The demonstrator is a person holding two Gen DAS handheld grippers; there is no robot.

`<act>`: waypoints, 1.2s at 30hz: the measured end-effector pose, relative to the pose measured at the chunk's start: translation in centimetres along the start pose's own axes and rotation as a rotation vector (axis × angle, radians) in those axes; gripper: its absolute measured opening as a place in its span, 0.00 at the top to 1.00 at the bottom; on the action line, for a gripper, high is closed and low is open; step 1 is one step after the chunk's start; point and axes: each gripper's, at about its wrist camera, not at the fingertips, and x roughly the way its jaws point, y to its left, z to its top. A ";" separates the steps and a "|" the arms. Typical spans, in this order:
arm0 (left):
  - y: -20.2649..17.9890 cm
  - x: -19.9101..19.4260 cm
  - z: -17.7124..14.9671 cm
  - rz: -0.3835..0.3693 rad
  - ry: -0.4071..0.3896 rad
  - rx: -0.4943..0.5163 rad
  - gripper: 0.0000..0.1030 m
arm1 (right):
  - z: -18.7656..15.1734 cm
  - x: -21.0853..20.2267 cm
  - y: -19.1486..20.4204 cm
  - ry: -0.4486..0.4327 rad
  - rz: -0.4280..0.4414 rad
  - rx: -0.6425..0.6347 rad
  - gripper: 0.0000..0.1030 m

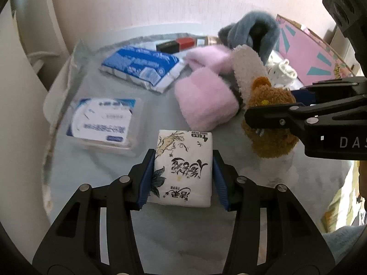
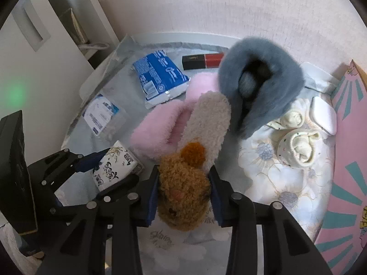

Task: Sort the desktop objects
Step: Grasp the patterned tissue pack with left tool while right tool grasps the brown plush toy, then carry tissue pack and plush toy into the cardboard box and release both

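My left tongs [image 1: 183,167] are clenched on the white tissue pack [image 1: 183,169], which sits low on the tabletop [image 1: 114,167]. My right tongs [image 2: 184,192] grasp the brown bear sock [image 2: 183,197] by its fuzzy head. Behind it lie the pink socks [image 2: 160,123], touching, and a grey sock [image 2: 263,91] mounded above. Farther left are a blue packet [image 2: 160,78] and a clear wipes pack [image 2: 101,114]. A pink box [image 2: 348,149] stands to the right.
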 end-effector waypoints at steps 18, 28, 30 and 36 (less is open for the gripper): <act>-4.6 -10.3 15.5 -0.103 -0.128 0.119 0.57 | 4.3 -15.0 -5.6 -0.147 -0.084 0.088 0.65; -18.3 -6.5 25.6 -0.250 -0.096 0.331 0.57 | 2.8 -17.6 -14.9 -0.093 -0.256 0.192 0.65; -20.3 -4.9 26.1 -0.270 -0.068 0.349 0.57 | 1.5 -17.2 -17.1 -0.059 -0.256 0.211 0.65; -23.5 1.2 27.4 -0.305 0.030 0.338 0.57 | -1.1 -15.1 -20.9 0.035 -0.278 0.253 0.65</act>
